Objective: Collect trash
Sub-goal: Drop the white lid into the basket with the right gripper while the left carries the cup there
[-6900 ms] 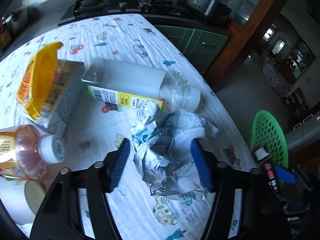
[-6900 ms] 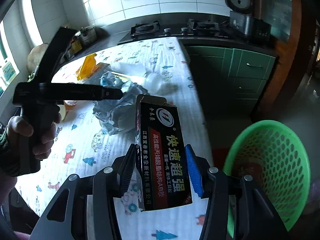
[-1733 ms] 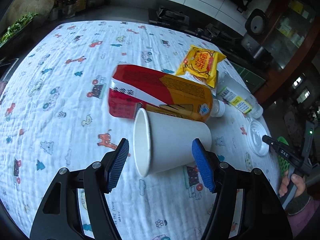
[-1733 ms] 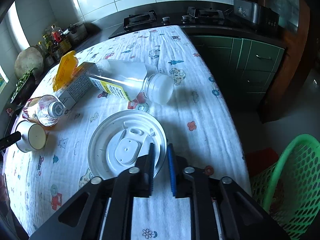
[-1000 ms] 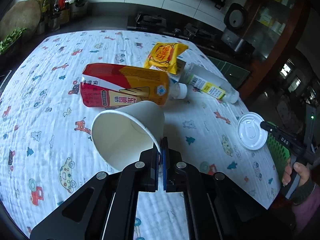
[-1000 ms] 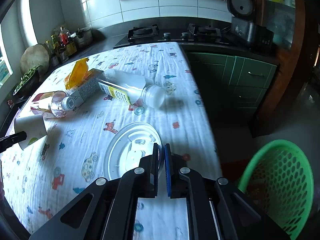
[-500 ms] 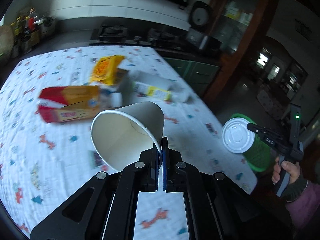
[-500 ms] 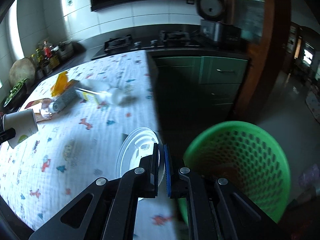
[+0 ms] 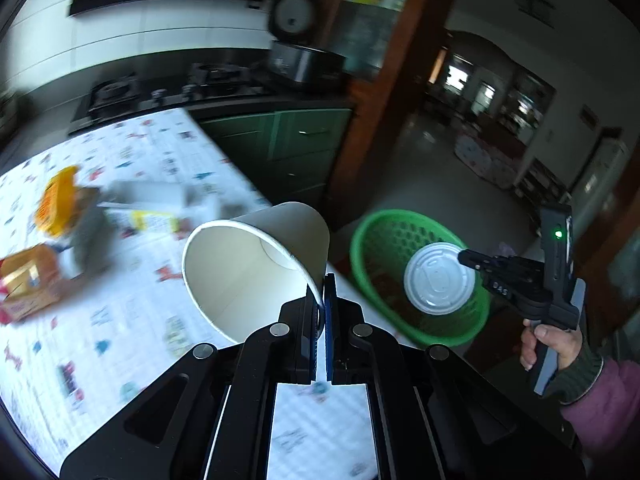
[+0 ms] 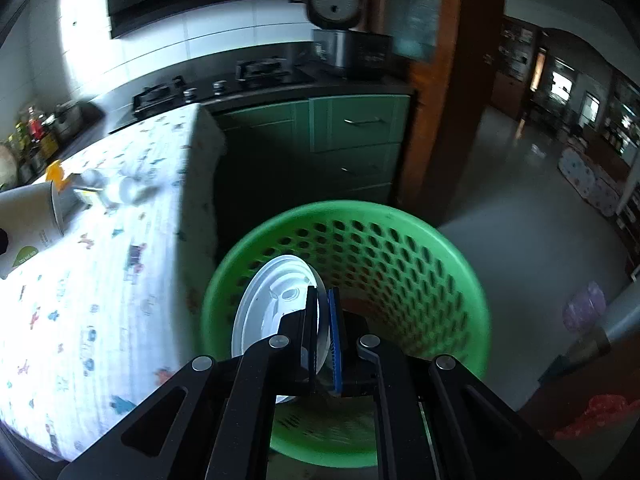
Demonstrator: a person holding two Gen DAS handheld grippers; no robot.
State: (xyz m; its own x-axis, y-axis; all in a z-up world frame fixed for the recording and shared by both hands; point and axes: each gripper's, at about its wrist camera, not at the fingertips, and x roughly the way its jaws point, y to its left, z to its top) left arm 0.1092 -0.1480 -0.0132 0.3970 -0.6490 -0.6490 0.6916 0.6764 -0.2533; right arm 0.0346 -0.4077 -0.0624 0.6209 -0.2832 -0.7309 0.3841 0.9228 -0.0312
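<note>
gas stove [image 10: 224, 80], green cabinets [image 10: 352, 140], rice cooker [image 10: 344, 28]

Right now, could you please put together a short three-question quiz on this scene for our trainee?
1. True or false: the right gripper holds the white plastic lid by its edge over the green mesh basket.
2. What is the left gripper shut on? A) a juice carton B) a white paper cup C) a plastic bottle
3. Fill in: the basket stands on the ____, beside the cloth-covered table.

Key: 1 true; 2 B, the white paper cup, pinched at its rim; 3 floor.
</note>
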